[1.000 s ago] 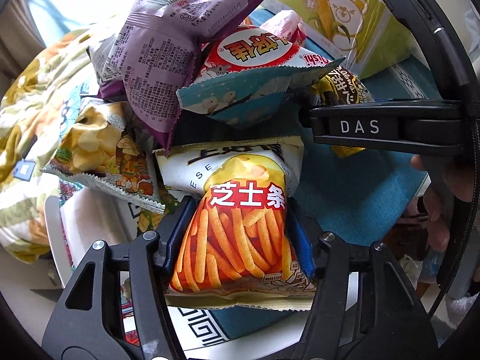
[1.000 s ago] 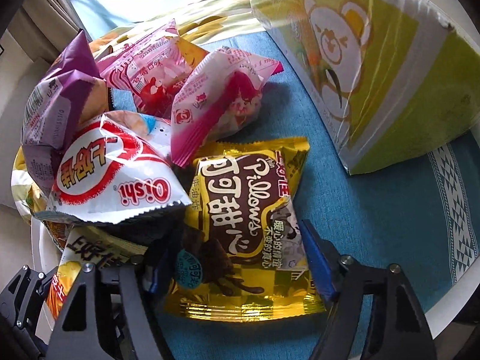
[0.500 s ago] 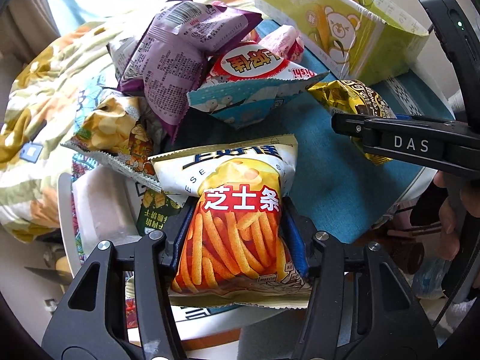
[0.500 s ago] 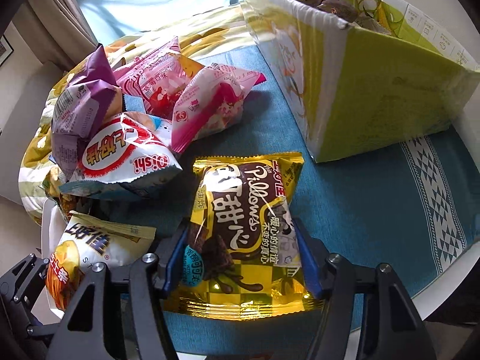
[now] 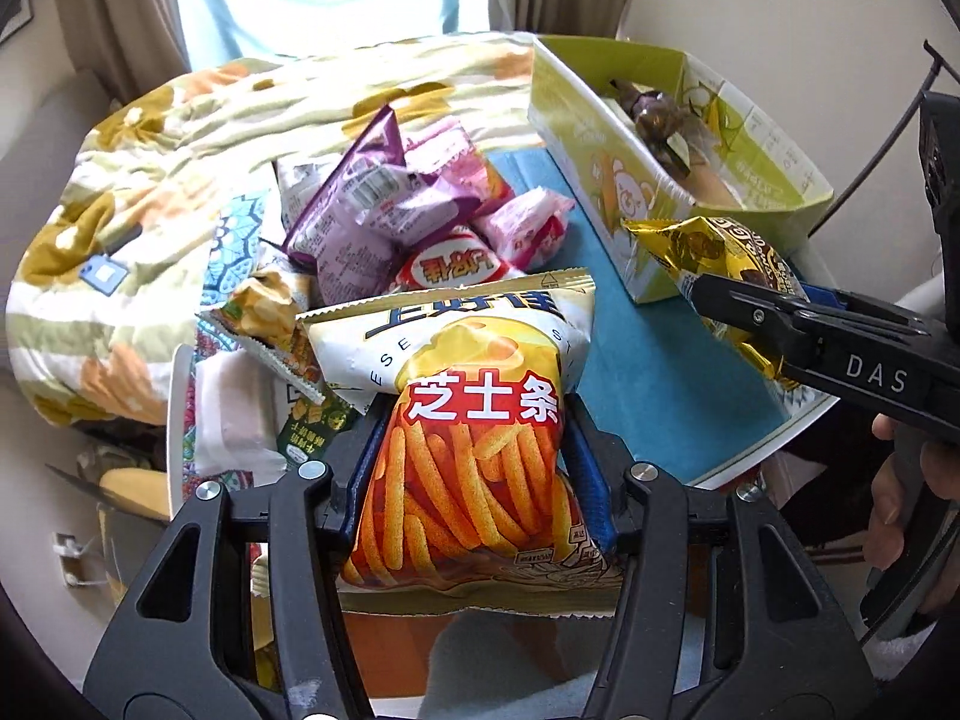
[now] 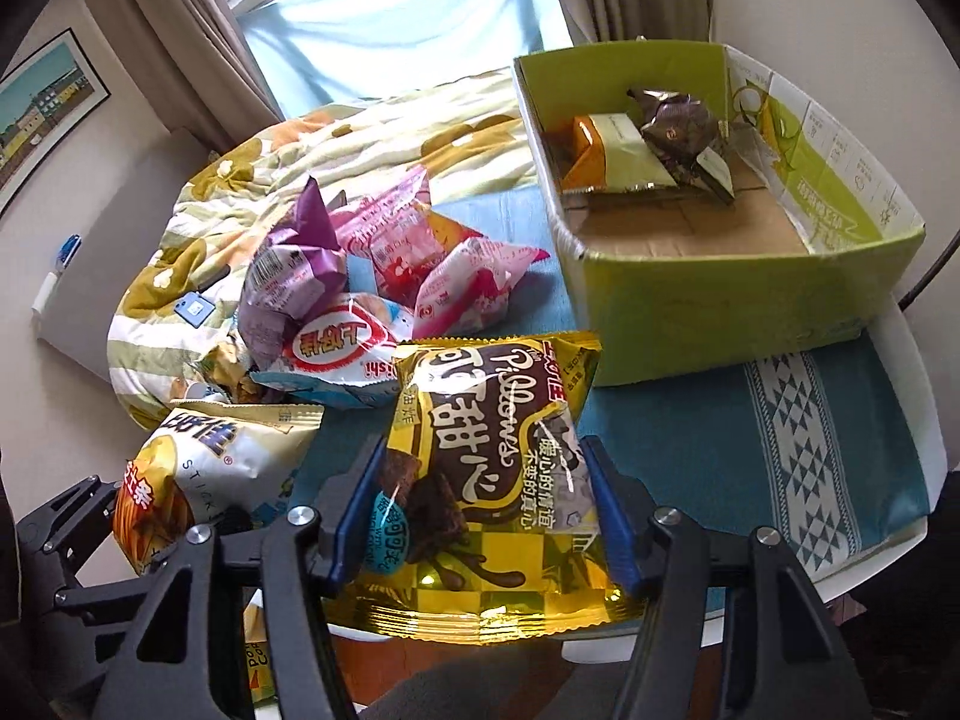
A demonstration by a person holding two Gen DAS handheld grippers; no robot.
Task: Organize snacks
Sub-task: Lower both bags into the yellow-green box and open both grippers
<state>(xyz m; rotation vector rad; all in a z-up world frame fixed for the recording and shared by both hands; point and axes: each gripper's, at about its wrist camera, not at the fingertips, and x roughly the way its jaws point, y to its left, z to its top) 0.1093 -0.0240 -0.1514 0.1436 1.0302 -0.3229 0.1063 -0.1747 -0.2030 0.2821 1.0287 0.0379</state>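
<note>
Right wrist view gives you the widest look: a flowered quilt [image 6: 252, 192] on the bed behind, then the worktop [image 6: 900, 324] under a blue cloth [image 6: 708, 432]. On the cloth's far right stands the green cardboard box [image 6: 720, 300], open at the top. Inside it, pushed to the far end, you can see an orange and pale green packet [image 6: 612, 150] and a dark brown foil packet [image 6: 678, 126] leaning on it; the near part of the box floor is bare cardboard.

Left of the box lies the loose heap of snacks: a purple bag [image 6: 288, 288], two pink packets [image 6: 456, 288] just beside it, and a red and white bag [image 6: 342, 348] in front, touching the purple one.

Your right tongs [image 6: 480, 516] are pinching the gold chocolate bag [image 6: 492, 480] at its lower half, blue pads pressed into both sides, with the bag lifted above the near edge of the worktop, in front of the box.

From the left wrist view, your left tongs [image 5: 474, 474] are clamped on the cheese stick bag [image 5: 474, 450], its orange lower half squeezed between the pads, raised off the near left edge of the worktop. A small yellow chip bag [image 5: 264, 312] lies just beyond it at the edge of the heap.
</note>
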